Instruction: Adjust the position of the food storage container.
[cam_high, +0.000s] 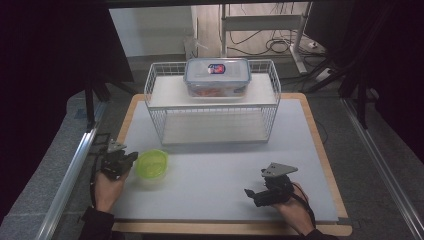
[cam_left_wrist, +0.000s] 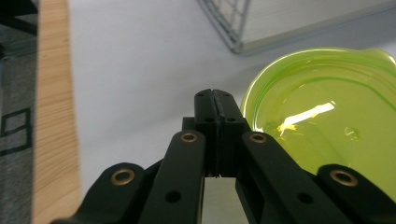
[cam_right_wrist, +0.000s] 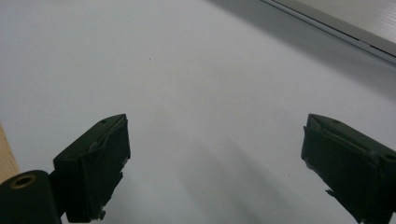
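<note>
The green bowl (cam_high: 151, 164) sits upright on the grey worktop (cam_high: 225, 175), mouth facing up, near the front left corner and in front of the left end of the white wire rack (cam_high: 212, 102). It is nearly round from the high view, so it has no clear long axis; in the left gripper view a small lip or tab sticks out from its rim at the upper right, on the side toward the rack. It is translucent lime green plastic with a glossy inside that throws a bright streak of light, and it looks empty. The left tongs (cam_left_wrist: 215, 100) are pressed together with nothing between them, their tips just beside the bowl's rim on its left side; whether they touch it cannot be told. The right tongs (cam_right_wrist: 215, 158) are spread wide over bare worktop near the front right, well apart from the bowl. A clear lidded food box (cam_high: 216, 76) stands on the rack's top shelf.
</note>
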